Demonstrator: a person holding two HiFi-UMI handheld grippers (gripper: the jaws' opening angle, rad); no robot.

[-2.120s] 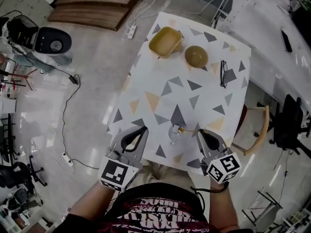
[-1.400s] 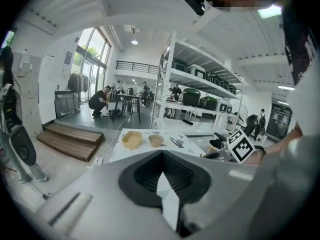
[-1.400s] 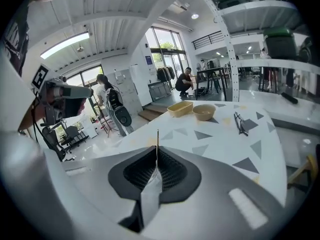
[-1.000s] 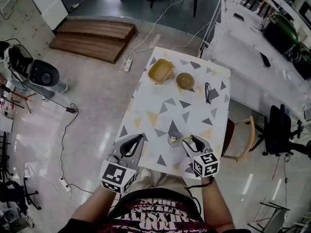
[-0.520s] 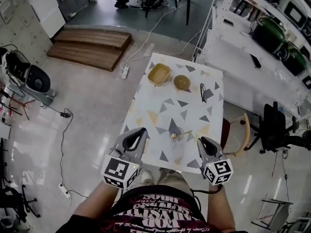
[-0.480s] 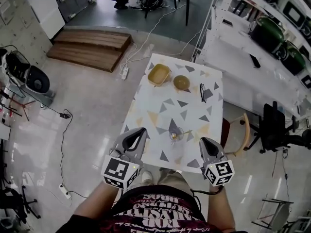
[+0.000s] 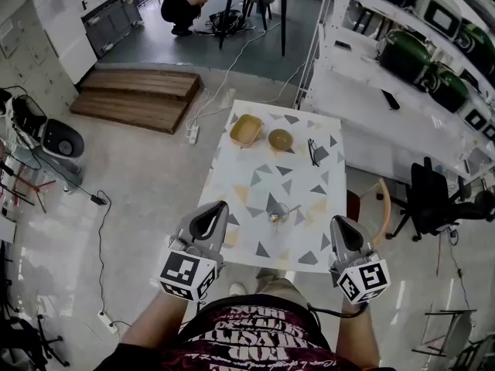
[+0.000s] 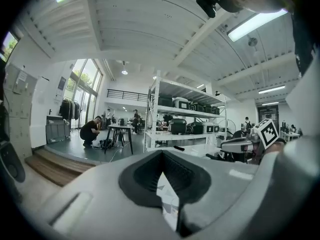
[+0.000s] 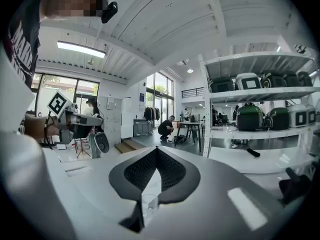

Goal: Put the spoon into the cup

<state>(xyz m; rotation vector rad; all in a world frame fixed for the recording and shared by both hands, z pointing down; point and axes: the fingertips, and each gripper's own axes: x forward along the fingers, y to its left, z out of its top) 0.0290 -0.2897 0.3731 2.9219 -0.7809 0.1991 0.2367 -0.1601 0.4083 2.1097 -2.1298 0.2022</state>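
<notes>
Two grippers hung at the near edge of the desk (image 7: 298, 178) in the head view, left gripper (image 7: 219, 206) by the near-left corner and right gripper (image 7: 338, 222) by the near-right, both apart from the cup (image 7: 278, 216); it stood between them toward the near edge with the spoon (image 7: 291, 209) in it, handle leaning right. Left gripper view: jaws were clenched tip to tip on nothing, a strip of desk showing below. Right gripper view: jaws were likewise pinched together and empty, the cup visible beyond them.
</notes>
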